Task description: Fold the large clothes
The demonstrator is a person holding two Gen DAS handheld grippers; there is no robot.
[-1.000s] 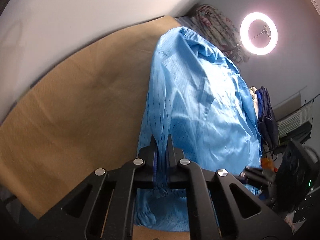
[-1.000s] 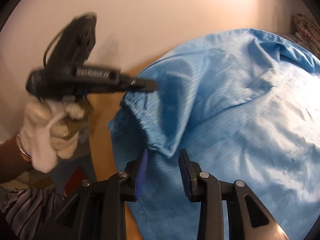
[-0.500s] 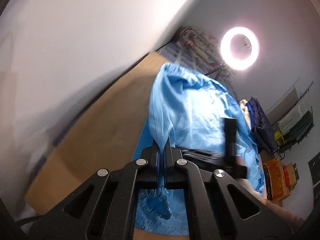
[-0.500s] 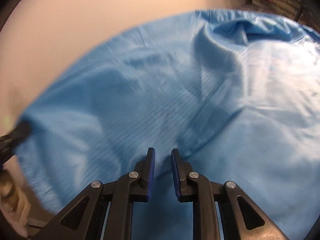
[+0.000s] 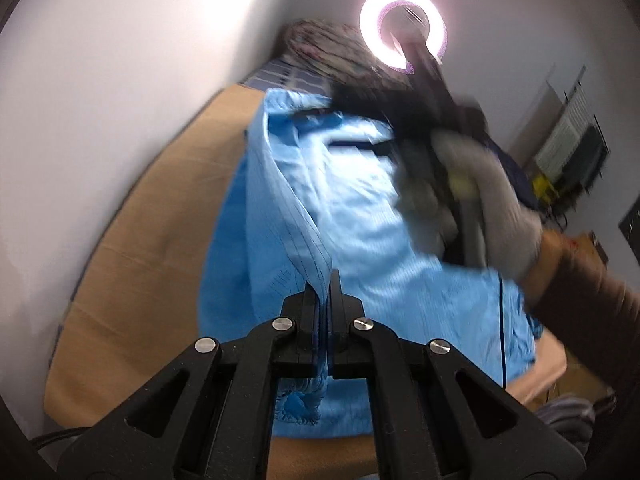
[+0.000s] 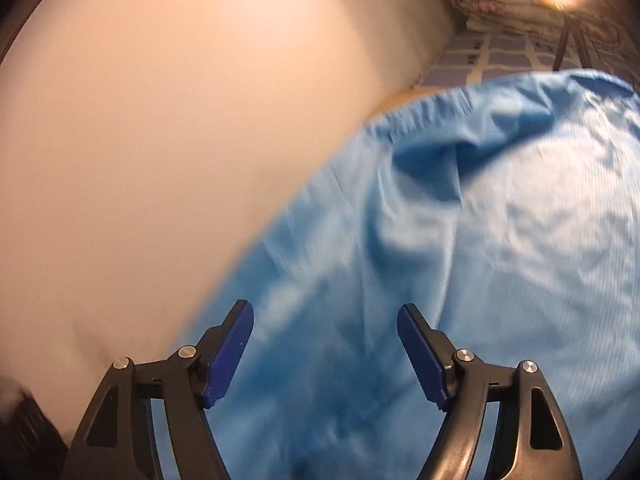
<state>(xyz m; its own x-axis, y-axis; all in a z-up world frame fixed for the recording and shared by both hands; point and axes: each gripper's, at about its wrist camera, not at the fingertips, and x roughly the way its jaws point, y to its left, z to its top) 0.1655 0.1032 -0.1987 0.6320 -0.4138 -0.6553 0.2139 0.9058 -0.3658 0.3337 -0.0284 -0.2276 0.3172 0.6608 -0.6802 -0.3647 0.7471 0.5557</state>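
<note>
Left gripper (image 5: 323, 280) has its black jaws clamped tight on a fold of the light blue pinstriped garment (image 5: 360, 216), and the fabric rises in a ridge from the pinch point. A gathered cuff (image 5: 299, 400) dangles just below the jaws. The rest of the garment is spread over a tan cardboard-looking sheet (image 5: 152, 256). On the right, a blurry hand in a pale knit glove (image 5: 476, 204) grips the other black gripper (image 5: 400, 100) over the cloth. Glowing ring light (image 5: 403, 26) sits up top, with a patterned bundle of fabric (image 5: 320, 46) beside it.
</note>
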